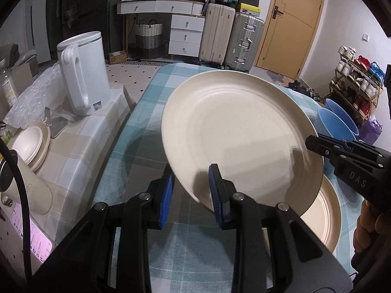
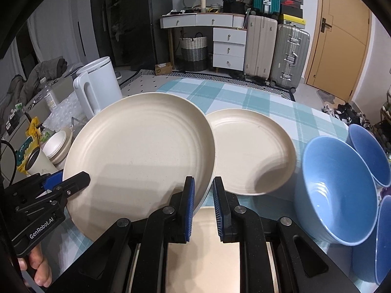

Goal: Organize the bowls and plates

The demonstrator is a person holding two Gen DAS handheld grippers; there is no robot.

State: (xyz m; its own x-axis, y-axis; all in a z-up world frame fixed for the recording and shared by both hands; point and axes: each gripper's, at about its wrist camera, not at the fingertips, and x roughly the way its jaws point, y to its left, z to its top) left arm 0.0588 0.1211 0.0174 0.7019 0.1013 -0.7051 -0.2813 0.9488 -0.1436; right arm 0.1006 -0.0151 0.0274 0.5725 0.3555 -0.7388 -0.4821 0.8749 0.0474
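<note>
A large cream plate hangs tilted above the blue-checked table. My left gripper is shut on its near rim. My right gripper is shut on the rim at the opposite side, and it shows in the left wrist view as a black jaw at the plate's right edge. The left gripper appears at the plate's left edge in the right wrist view. A second cream plate lies flat on the table. Three blue bowls stand to the right.
A white kettle and a stack of cream bowls sit on the beige-checked side table at left, with a tumbler lying beside them. Another cream surface lies right under my right gripper. Suitcases and drawers stand beyond the table.
</note>
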